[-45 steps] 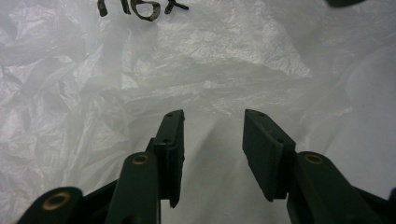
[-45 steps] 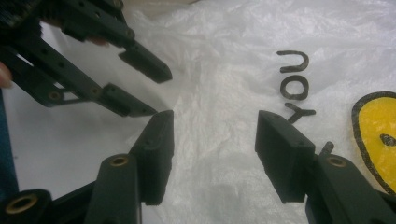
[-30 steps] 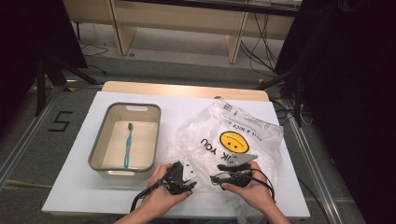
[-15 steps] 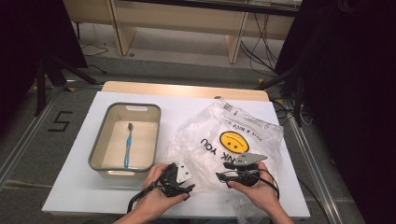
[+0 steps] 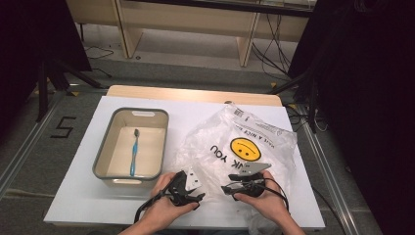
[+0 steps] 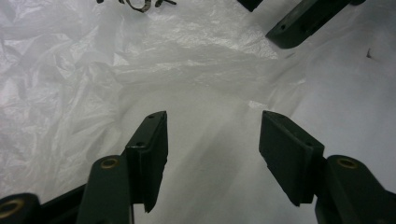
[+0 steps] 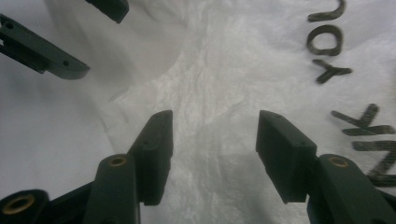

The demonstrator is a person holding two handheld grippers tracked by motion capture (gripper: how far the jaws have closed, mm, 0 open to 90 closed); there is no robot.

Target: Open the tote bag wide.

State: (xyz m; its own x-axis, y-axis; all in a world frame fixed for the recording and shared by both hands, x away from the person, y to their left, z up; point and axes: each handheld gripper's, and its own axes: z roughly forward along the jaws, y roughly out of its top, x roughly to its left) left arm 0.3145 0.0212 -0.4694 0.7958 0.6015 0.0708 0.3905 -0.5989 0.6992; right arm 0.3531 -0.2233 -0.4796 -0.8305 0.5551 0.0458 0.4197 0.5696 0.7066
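Note:
A crumpled clear plastic bag (image 5: 240, 147) with a yellow smiley face and black lettering lies on the white table, right of centre. My left gripper (image 5: 199, 197) sits at the bag's near left edge, open, jaws pointing right. My right gripper (image 5: 226, 188) rests at the bag's near edge, open, jaws pointing left toward the other one. In the left gripper view the open left gripper (image 6: 212, 140) hovers over bag plastic (image 6: 140, 79), with the other gripper's jaws at the top right. In the right gripper view the right gripper (image 7: 212, 137) stands open over the bag (image 7: 233, 70) beside the lettering.
A grey-rimmed tub (image 5: 164, 128) stands left of the bag and holds a blue toothbrush (image 5: 133, 152). The white table top (image 5: 83, 196) ends near my hands at the front. Wooden furniture and cables lie on the floor beyond the far edge.
Both hands have drawn back toward the table's near edge, and the two grippers have come closer together at the bag's near edge. The bag and tub have not moved.

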